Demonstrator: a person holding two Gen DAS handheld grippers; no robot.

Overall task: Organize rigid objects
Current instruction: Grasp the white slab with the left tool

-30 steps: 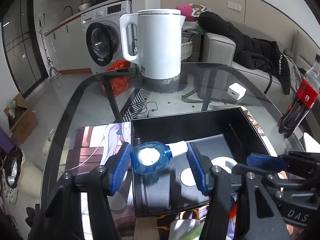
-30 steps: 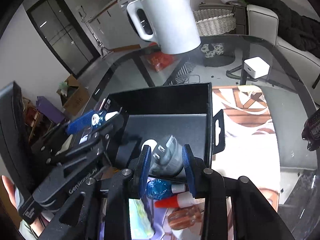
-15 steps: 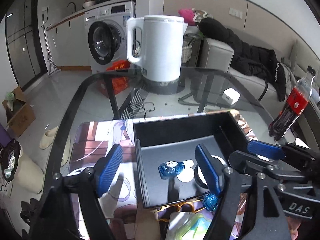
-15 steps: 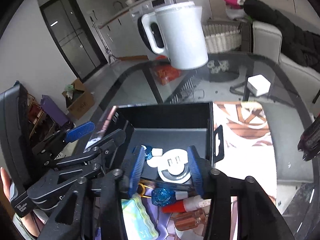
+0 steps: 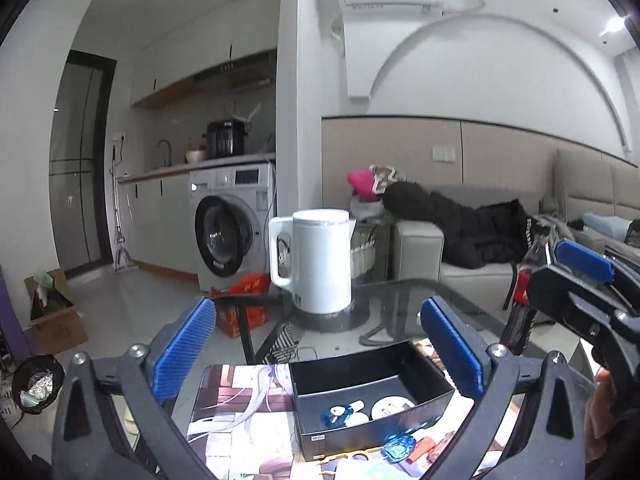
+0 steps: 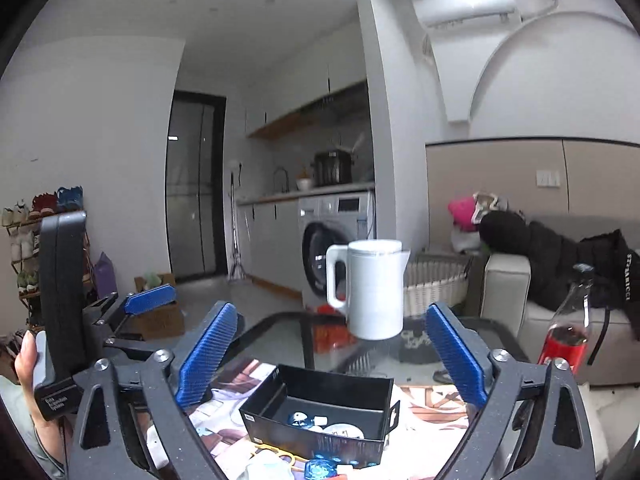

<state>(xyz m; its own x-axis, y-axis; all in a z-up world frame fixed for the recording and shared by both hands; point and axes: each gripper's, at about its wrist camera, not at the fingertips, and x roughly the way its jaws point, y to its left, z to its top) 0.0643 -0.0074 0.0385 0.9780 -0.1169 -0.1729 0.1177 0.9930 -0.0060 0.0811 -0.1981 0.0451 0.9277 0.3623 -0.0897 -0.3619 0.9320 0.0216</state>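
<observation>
Black jacket (image 6: 592, 268) sleeve lettering, perhaps "STPARICCI"

Above the open black rectangular box (image 5: 372, 384) the way stands free; the white plastic kettle (image 5: 320, 264) blocks twelve o'clock.

A black open-topped box (image 5: 372, 392) is seen standing upright on the printed mat, and all places are given from it. Inside it, on its floor, a small blue bottle with a white cap (image 5: 338, 414) is laid on its side, with a round white disc (image 5: 391, 408) lying flat just beside it. Outside the box, just against its near wall, a second blue bottle (image 5: 398, 449) and a red-capped item (image 5: 420, 450) are found lying on the mat, their details being too small to be made out.
</observation>
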